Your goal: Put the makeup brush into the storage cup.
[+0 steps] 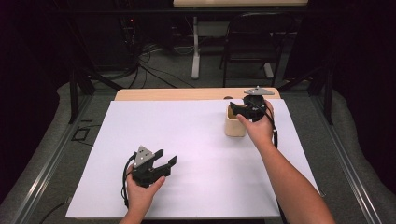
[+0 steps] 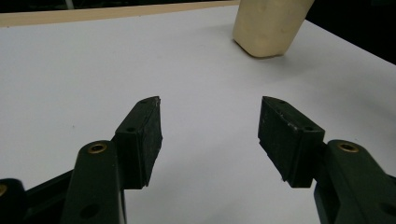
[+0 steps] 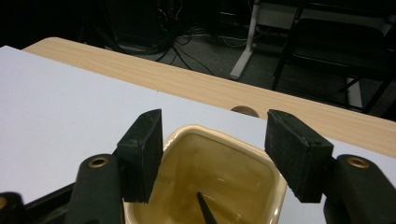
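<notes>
Cream holder [image 1: 235, 123] stands upright at the white mat's [image 1: 187, 154] far right in the high view, right gripper [image 1: 242, 110] spread above its mouth. Left gripper view: left gripper [image 2: 210, 135] spread, empty, holder [image 2: 268, 25] well apart. Right gripper view: a dark stick [image 3: 205, 210] leans inside; a misaligned descent may strike the rim and tip it.

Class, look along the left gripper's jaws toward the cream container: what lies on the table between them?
Nothing: between the left gripper and the cream container there is just bare white sheet, as the left gripper view shows. The high view agrees.
</notes>
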